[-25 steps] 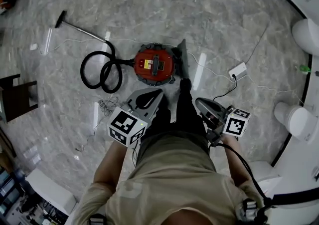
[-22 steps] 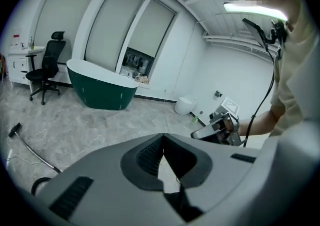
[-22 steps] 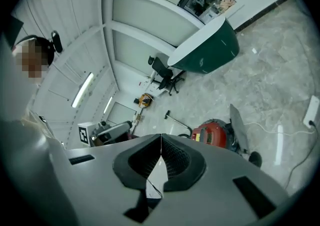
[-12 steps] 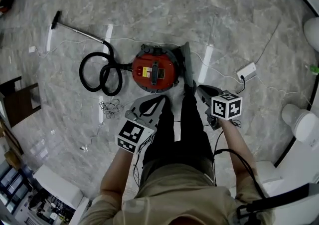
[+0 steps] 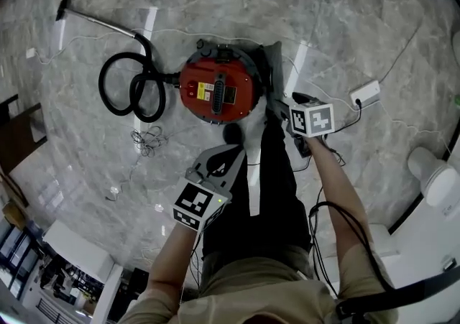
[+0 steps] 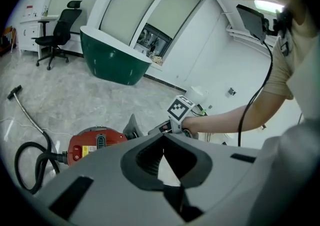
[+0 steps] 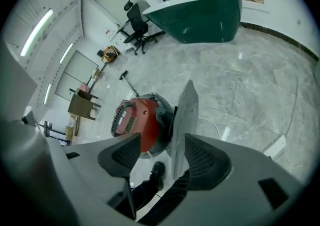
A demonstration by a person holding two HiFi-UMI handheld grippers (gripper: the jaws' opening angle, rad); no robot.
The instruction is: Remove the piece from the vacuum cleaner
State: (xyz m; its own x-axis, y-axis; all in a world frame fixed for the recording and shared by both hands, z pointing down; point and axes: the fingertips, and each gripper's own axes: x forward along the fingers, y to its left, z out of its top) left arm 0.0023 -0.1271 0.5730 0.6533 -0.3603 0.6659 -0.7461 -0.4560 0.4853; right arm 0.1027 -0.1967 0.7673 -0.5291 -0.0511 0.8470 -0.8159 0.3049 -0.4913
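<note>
A grey marbled stone floor (image 5: 345,21) spreads out beneath both claws. Well ahead of the left claw (image 6: 162,138) and off to its left, a curved dark green counter (image 6: 112,62) stands before white walls (image 6: 220,54) and a window (image 6: 155,39). A black office chair (image 6: 57,32) sits farther left. Ahead-left of the right claw (image 7: 163,137) stands brown wooden furniture (image 7: 80,103), and strip lights (image 7: 37,32) glow above.

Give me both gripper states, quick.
Left gripper: closed, empty.
Right gripper: open, jaws have just been opening; grey piece seen through the gap, not gripped.
</note>
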